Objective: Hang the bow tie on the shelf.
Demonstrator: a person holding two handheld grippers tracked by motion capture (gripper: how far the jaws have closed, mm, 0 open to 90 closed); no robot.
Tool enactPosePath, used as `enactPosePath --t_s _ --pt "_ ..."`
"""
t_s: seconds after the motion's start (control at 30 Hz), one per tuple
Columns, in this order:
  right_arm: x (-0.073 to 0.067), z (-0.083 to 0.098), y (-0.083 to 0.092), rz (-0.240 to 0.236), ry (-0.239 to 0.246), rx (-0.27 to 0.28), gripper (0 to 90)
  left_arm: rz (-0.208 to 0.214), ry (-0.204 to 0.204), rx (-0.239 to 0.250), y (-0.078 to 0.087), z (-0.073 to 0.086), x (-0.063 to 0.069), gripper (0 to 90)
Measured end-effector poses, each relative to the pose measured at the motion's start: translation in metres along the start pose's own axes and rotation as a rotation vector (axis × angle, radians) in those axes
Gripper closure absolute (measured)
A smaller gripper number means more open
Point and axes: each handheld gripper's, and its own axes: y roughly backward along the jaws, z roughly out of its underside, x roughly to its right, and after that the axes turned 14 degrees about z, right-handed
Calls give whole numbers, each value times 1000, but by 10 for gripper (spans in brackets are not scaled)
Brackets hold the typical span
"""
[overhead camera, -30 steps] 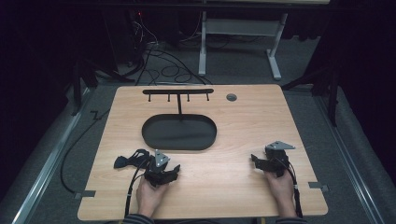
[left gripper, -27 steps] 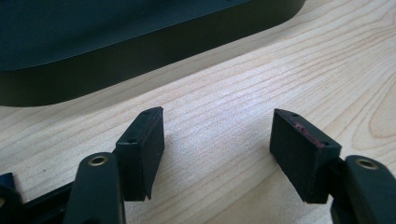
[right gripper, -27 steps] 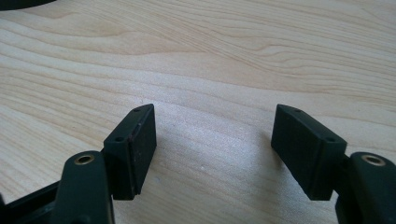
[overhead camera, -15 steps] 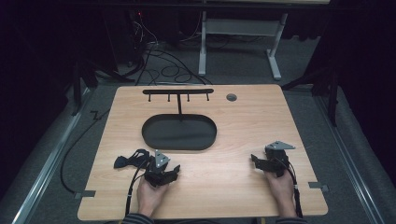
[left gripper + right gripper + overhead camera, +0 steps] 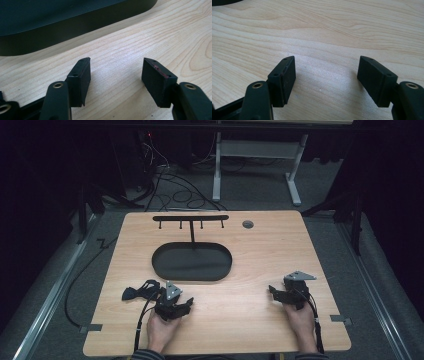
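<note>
The oval black tray [image 5: 192, 262] is taken as the landmark; it lies on the wooden table [image 5: 250, 320] with a thin black hook rack [image 5: 190, 218] rising at its far edge.

The left gripper [image 5: 188, 303] is held on the tabletop just near-left of the tray, close to its near rim. Its jaws are seen standing wide apart with only bare wood between them (they have just been closing slightly, nothing caught). In the left gripper view the tray's dark wall [image 5: 75, 27] is seen just beyond the gripper [image 5: 116, 75].

A small black bow-shaped object [image 5: 137, 290] is noted on the table near-left of the tray, just beside the left gripper and on the side away from the tray; contact cannot be told.

The right gripper [image 5: 271, 290] is held near-right of the tray, well apart from it. Its jaws are spread wide over bare wood [image 5: 325, 75].
</note>
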Motion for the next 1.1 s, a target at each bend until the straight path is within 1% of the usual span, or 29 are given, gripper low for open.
enactPosePath --t_s 0.17,0.27,0.37,0.4,0.5,0.67,0.8,0.93,1.1 --pt "0 0 0 0 0 0 325 3 6 3 3 -1 1 412" --pt "0 0 0 -1 0 0 325 -9 19 -8 5 -1 2 434" --pt "0 0 0 -1 0 0 325 -12 15 -11 6 -1 3 440" --pt "0 0 0 -1 -1 0 324 -15 14 -7 7 -1 3 443" --pt "0 0 0 -1 -1 0 324 -4 18 4 11 -1 4 453" --pt "0 0 0 -1 -1 0 324 1 22 16 15 -1 5 460" --pt "0 0 0 -1 -2 -1 324 17 26 42 22 -2 6 468" --pt "0 0 0 -1 -2 -1 324 18 25 46 25 -2 6 471" --pt "0 0 0 -1 -2 -1 324 8 23 56 33 -3 6 477"
